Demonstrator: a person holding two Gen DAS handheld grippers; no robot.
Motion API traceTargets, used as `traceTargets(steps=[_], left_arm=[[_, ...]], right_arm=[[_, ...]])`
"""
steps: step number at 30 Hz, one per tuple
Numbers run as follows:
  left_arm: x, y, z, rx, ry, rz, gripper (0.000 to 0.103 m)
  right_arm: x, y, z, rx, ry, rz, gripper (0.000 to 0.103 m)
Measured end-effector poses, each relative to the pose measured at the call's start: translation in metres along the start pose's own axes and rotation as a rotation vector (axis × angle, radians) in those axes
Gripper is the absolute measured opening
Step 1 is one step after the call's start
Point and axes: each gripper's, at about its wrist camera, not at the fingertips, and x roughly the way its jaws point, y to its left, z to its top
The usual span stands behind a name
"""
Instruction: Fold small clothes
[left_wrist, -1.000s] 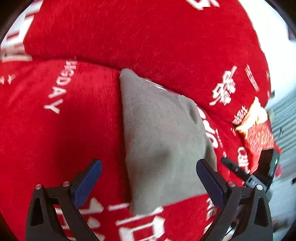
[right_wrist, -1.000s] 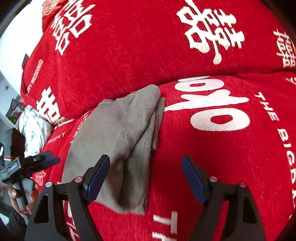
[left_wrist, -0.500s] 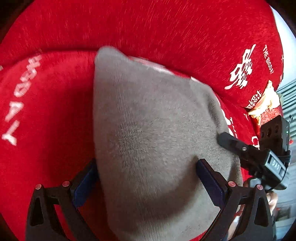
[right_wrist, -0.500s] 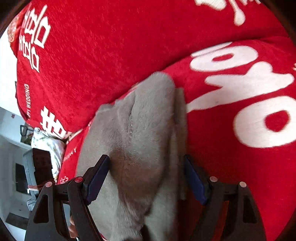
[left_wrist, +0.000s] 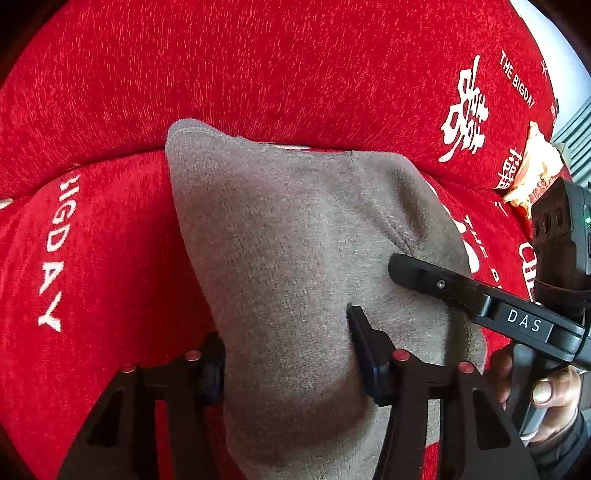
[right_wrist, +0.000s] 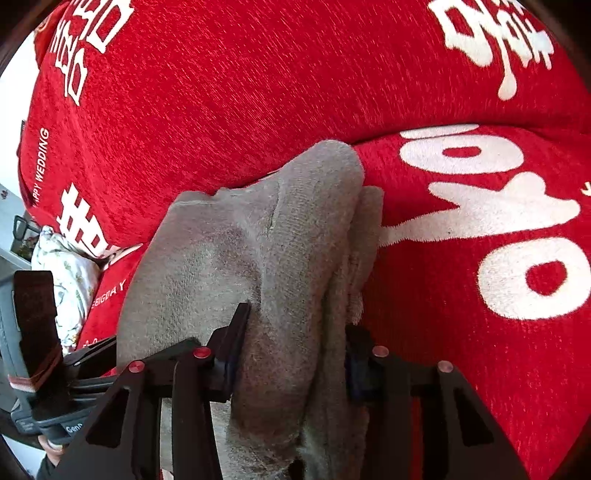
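Observation:
A folded grey fleece garment (left_wrist: 295, 240) lies on a red sofa seat (left_wrist: 92, 258). In the left wrist view my left gripper (left_wrist: 288, 362) is closed on the garment's near edge, with cloth bunched between its blue pads. My right gripper also shows there, its finger (left_wrist: 443, 284) lying on the cloth's right side. In the right wrist view the grey garment (right_wrist: 266, 258) is bunched in a thick fold and my right gripper (right_wrist: 291, 358) is closed on that fold. The garment's near end is hidden under both grippers.
The red sofa backrest (right_wrist: 258, 92) with white lettering rises right behind the garment. A floral cushion (right_wrist: 62, 273) lies at the left in the right wrist view. A red and gold packet (left_wrist: 532, 173) sits at the sofa's far right in the left wrist view.
Both grippers moved in onto the grey garment and closed on it; a second ago both were open and short of the cloth.

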Motion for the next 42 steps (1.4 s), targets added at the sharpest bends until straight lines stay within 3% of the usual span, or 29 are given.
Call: traceTargets(steps=[19, 42], left_arm=[[-0.014, -0.017, -0.011, -0.016, -0.021, 0.007, 0.05], [-0.062, -0.01, -0.078, -0.012, -0.05, 0.022, 0.05]], right_arm=[[-0.025, 0.03, -0.021, -0.035, -0.031, -0.041, 0.044], [-0.049, 0.067, -0.079, -0.068, -0.046, -0.04, 0.044]])
